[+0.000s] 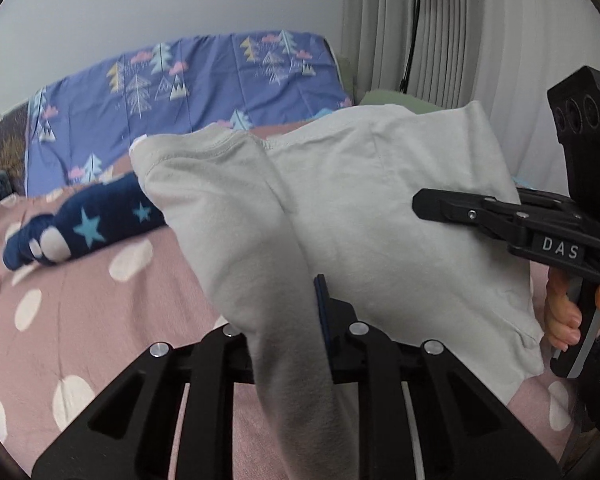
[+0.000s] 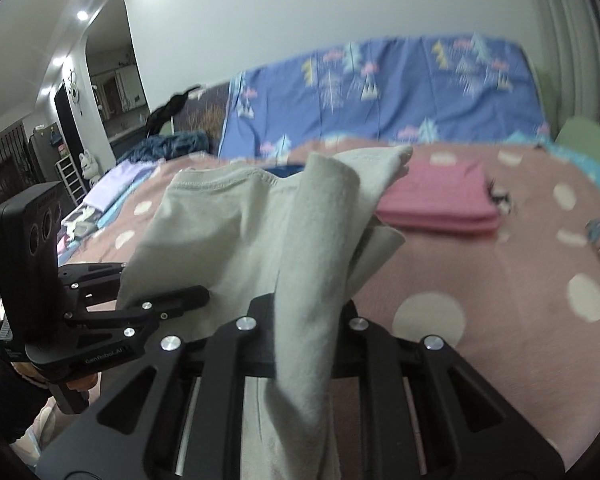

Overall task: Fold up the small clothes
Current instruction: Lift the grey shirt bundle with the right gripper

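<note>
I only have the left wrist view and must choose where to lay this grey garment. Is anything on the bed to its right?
Observer: Yes. A folded pink cloth lies flat on the dotted bedspread, beyond the grey garment.
Operator: Is the right gripper truly clamped on fabric?
Observer: Yes. In its own view, a bunched fold runs down between the fingers of the right gripper.
Operator: Where does my left gripper hold, seen from outside?
Observer: The left gripper pinches the garment's lower edge, on the side away from the pink cloth.
</note>
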The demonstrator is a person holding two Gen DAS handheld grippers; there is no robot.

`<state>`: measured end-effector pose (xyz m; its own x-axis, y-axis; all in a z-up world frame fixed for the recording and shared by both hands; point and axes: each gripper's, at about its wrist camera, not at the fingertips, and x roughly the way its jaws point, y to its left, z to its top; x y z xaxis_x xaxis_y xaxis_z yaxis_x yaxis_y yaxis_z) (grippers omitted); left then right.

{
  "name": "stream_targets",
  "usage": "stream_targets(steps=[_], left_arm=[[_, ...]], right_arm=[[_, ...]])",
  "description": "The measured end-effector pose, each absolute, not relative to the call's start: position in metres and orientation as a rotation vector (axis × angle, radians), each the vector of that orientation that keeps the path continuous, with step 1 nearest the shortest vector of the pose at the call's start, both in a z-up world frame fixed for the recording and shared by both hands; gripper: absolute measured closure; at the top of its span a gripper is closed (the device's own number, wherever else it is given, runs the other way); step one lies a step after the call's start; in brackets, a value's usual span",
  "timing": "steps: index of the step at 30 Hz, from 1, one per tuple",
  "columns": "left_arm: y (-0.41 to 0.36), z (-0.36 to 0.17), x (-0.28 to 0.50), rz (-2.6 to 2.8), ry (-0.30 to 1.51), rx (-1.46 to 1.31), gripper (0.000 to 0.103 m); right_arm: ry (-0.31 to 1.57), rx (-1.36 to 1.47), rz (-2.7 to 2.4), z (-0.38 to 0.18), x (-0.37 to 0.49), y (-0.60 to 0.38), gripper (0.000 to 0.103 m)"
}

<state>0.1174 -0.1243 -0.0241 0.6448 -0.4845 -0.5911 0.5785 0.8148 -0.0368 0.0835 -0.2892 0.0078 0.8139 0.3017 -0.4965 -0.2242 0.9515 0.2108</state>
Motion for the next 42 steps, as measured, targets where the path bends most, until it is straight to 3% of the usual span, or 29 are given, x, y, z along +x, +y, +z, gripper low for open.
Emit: stream_targets(steps=[14,42], left_arm=[[-0.194,0.042,0.144,-0.629,0.49,0.278,0.084],[-0.301,0.09,0.291,-0.601,0.416,0.428,0.084]], right_arm=[[0.426,0.071,0.129,0.07,0.095,-0.345,0.089],[0.381,0.092,-0.05,0.092,0.246,-0.437,0.09]])
